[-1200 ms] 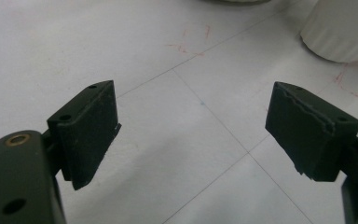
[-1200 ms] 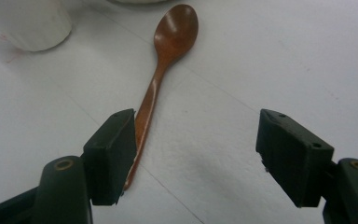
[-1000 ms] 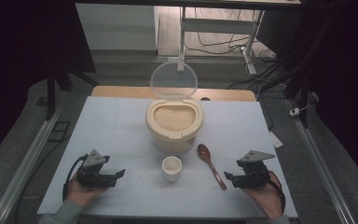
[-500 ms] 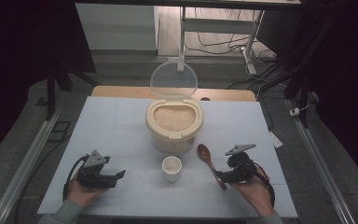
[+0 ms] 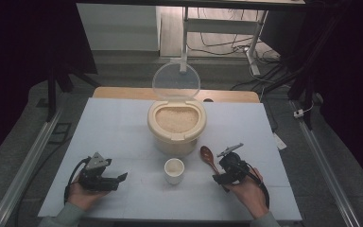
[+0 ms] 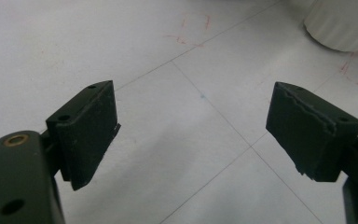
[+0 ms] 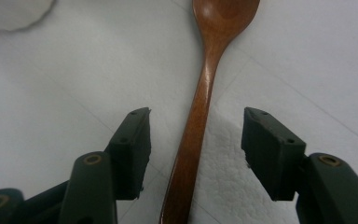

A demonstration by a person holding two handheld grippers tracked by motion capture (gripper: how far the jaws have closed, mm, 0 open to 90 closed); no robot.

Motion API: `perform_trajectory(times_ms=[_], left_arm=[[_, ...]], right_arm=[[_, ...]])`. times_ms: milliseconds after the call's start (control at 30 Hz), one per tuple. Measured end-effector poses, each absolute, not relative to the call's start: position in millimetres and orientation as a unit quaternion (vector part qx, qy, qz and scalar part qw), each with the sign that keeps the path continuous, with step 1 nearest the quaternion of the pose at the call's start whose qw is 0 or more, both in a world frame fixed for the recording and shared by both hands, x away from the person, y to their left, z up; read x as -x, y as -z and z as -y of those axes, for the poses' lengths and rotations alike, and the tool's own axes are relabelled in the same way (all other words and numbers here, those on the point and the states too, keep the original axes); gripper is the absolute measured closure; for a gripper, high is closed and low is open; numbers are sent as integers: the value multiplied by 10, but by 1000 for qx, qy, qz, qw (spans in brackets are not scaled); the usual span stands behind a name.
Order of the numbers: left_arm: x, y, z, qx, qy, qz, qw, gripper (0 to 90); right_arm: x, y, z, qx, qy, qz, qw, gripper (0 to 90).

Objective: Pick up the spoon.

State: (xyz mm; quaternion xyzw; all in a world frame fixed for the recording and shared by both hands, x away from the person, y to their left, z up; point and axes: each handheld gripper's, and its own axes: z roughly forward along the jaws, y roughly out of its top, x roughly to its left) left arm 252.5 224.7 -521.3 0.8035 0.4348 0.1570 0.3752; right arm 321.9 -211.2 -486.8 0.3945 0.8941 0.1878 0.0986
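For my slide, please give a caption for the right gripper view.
Right claw, jaws closing but not yet touching, straddles the handle of the wooden spoon lying on the white table.

Left gripper (image 5: pixel 118 178): black body, grey three-cornered plate at 12 o'clock, black cable looping at 9 o'clock. Right gripper (image 7: pixel 193 140): matte black jaws, brass-ringed screws, chipped pad edges. Grey-green sleeves at wrists.
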Motion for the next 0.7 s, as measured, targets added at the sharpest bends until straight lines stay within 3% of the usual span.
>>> perform_trajectory(times_ms=[700], left_arm=[[-2530,5233,-2243,-807,-155,-433,371,159]], right_arm=[[-3281,4974,1979,-423,-145,-889,102,675]])
